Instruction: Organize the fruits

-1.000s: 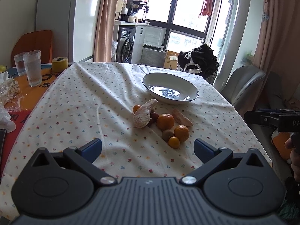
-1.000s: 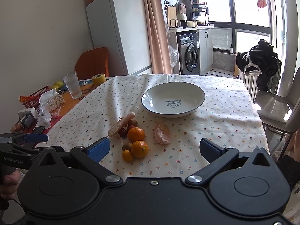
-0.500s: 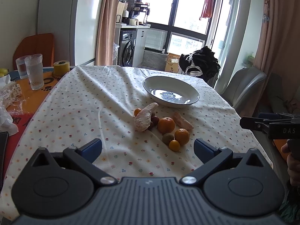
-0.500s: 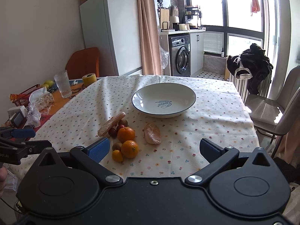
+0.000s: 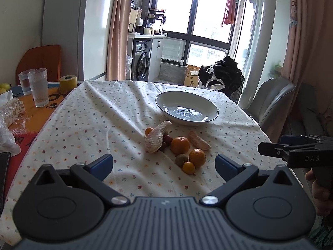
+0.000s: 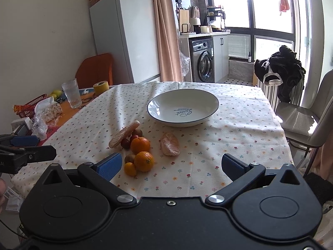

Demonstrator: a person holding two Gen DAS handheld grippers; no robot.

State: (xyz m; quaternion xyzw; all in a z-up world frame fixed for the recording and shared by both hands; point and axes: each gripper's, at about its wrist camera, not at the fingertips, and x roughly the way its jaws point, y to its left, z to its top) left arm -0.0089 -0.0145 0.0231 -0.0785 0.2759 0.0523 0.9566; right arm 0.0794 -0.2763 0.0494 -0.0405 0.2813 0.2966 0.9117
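Note:
A cluster of fruit lies on the floral tablecloth in front of a white bowl point(image 5: 187, 109) point(image 6: 183, 107), which holds nothing. Two oranges point(image 5: 180, 145) point(image 6: 140, 145), a kiwi point(image 5: 181, 159) point(image 6: 130, 158), a small kumquat point(image 5: 188, 168) point(image 6: 130, 169), dark red fruits point(image 5: 167, 139) point(image 6: 125, 143) and two peeled pomelo pieces point(image 5: 157, 139) point(image 6: 170, 143) make up the cluster. My left gripper point(image 5: 164, 165) is open near the table's front edge, short of the fruit. My right gripper point(image 6: 170, 166) is open too, just before the fruit, holding nothing.
Glasses point(image 5: 39, 87) point(image 6: 71, 92), a yellow tape roll point(image 5: 67, 82) point(image 6: 101, 87) and plastic-wrapped snacks point(image 5: 10, 110) point(image 6: 49, 111) sit on the orange mat at the left. A grey chair point(image 5: 270, 102) point(image 6: 308, 120) stands at the table's right side.
Both grippers have tilted up and drawn a little nearer to the table; the fruit and bowl sit lower in view. Nothing was picked up.

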